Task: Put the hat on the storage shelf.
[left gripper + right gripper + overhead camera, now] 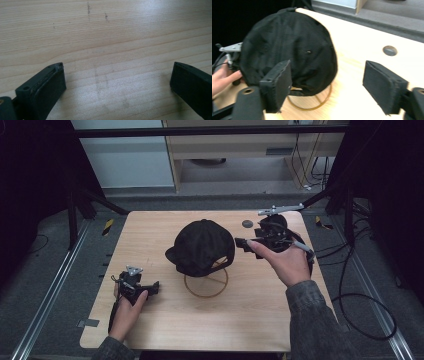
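Resting near the front left corner of a pale wooden table (165, 320), the left gripper (152, 288) sits in a person's left hand (125, 312), a grey three-cornered plate on its top; in the left gripper view its two black jaws stand wide apart over bare wood grain, nothing between them, so it is open; farther in, at the middle of the table, a black cap (202, 247) sits on a thin wire stand (206, 284) whose round golden base ring lies flat on the wood; the cap's brim points toward the left edge, and its back strap hangs on the side facing the right edge; just to the right of the cap, the right gripper (241, 243) is held in the person's right hand (285, 262), a grey sleeve behind it, its tips pointing at the cap; in the right gripper view the jaws stand apart and grip nothing, the left jaw in front of the cap's lower edge, the right jaw over bare wood, so this gripper is open; beyond the right gripper, near the far right corner, a small round grey disc (247, 224) sits in the tabletop.
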### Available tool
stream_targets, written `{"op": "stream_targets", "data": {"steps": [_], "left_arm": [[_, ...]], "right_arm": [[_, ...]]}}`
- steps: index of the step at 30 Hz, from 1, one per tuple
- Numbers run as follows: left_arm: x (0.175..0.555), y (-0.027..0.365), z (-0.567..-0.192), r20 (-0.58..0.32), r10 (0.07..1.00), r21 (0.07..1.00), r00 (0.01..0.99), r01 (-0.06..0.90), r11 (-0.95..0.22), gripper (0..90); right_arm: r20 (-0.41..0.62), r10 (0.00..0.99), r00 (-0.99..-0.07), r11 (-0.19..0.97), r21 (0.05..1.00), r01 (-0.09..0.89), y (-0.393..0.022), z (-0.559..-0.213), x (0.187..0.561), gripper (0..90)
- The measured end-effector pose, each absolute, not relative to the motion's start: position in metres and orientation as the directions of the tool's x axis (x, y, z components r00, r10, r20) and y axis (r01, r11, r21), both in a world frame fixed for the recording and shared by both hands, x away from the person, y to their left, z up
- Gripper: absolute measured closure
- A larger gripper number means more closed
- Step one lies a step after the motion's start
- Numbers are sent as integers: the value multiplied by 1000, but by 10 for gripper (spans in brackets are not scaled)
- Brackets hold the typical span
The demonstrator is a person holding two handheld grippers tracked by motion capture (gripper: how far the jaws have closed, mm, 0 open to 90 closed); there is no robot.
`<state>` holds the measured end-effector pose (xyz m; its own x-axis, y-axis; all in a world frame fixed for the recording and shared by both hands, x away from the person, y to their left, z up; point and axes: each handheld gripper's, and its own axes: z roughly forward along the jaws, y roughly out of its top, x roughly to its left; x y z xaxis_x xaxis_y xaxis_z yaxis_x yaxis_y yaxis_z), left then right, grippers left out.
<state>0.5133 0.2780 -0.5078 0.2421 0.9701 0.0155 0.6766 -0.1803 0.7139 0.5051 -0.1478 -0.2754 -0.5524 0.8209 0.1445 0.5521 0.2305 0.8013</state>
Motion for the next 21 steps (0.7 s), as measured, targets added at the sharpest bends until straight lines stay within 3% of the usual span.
{"op": "stream_targets", "data": {"steps": [8, 21], "left_arm": [[514, 277, -508, 16, 971, 714, 237, 677, -177, 0], [516, 276, -508, 18, 973, 712, 230, 680, -174, 0]], "right_arm": [[96, 852, -515, 236, 808, 540, -164, -293, 501, 97], [132, 861, -491, 207, 791, 576, -181, -350, 499, 101]]}}
